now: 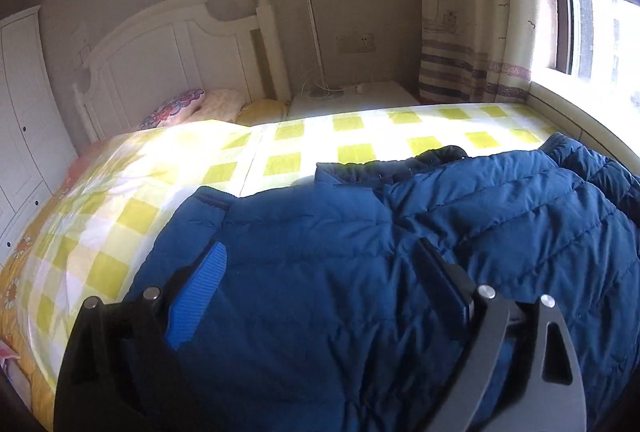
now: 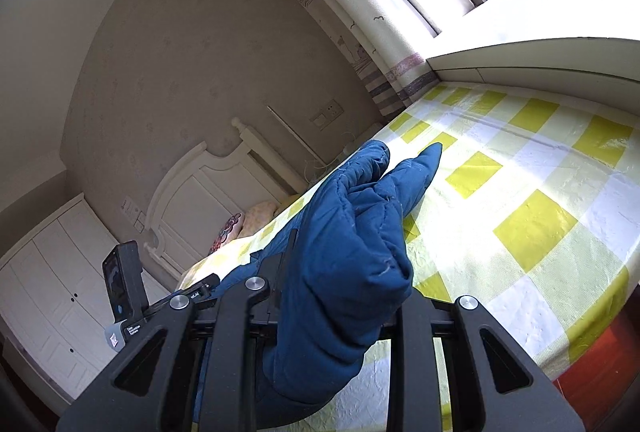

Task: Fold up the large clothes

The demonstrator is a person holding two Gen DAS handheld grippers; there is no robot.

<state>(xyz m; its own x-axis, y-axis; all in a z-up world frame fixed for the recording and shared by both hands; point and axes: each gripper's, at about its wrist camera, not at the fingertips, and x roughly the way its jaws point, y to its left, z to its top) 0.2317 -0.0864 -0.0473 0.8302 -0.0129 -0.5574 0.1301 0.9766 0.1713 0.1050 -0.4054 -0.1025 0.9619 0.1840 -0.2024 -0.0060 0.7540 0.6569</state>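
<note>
A large blue puffer jacket [image 1: 360, 252] lies spread on the bed with the yellow-and-white checked sheet [image 1: 300, 147]. My left gripper [image 1: 320, 264] is open, its blue-padded fingers [image 1: 200, 292] resting wide apart on the jacket body. In the right wrist view my right gripper [image 2: 344, 272] is shut on a bunched fold of the jacket [image 2: 352, 232] and holds it lifted above the sheet [image 2: 520, 191]. The jacket fold hides the right fingertips.
A white headboard [image 1: 160, 59] and pillows [image 1: 192, 107] stand at the bed's far end, a white nightstand [image 1: 348, 97] beside them. A curtain [image 1: 480, 11] and window ledge [image 2: 540, 63] run along the right. White wardrobe doors [image 2: 52, 292] stand at left.
</note>
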